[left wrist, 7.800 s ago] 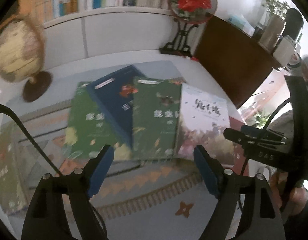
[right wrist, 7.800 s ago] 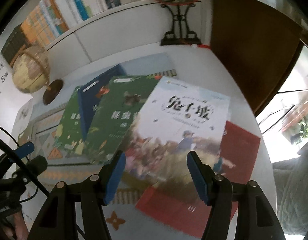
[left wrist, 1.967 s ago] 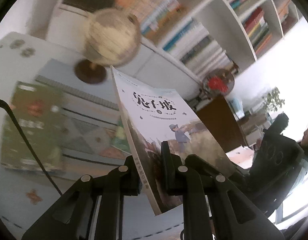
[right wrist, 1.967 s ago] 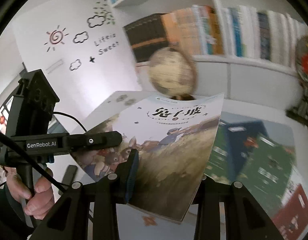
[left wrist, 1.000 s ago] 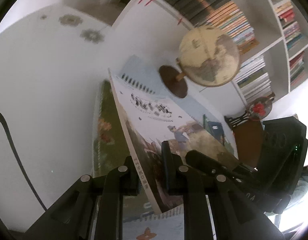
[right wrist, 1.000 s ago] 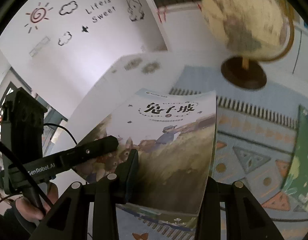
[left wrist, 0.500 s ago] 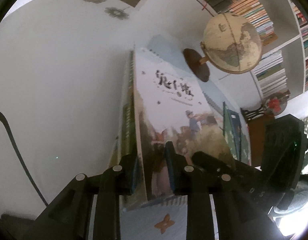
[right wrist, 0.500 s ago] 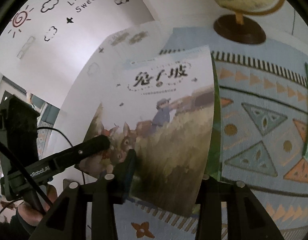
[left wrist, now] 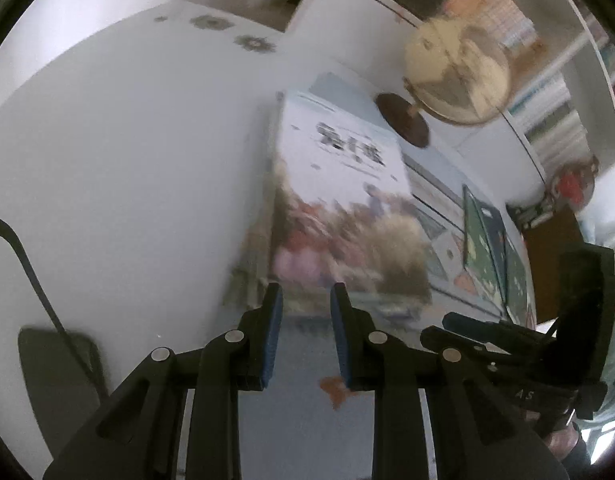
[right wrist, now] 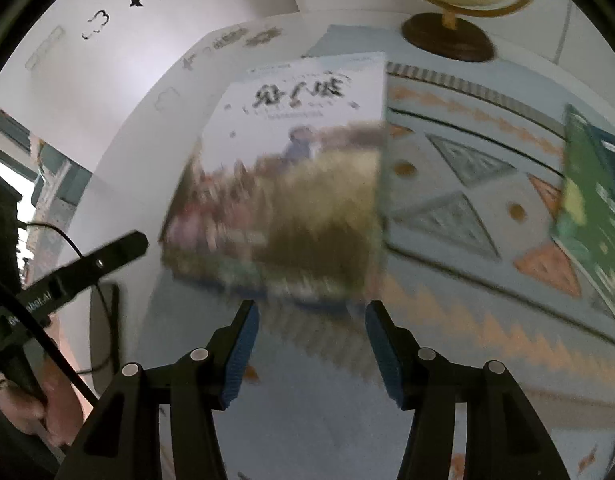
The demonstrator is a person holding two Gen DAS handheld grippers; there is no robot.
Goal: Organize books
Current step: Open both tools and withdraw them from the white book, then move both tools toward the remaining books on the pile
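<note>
On the table point(left wrist: 107, 160), just ahead of both my grippers, lies the book point(left wrist: 339, 184), flat. Left gripper point(left wrist: 306, 300) jaws slightly apart, empty; right gripper point(right wrist: 311, 316) jaws opening, empty.

Both grippers point steeply down. The left gripper point(left wrist: 305, 308) is a little open with nothing between its pads; the right gripper point(right wrist: 311, 324) is opening, also empty.
</note>
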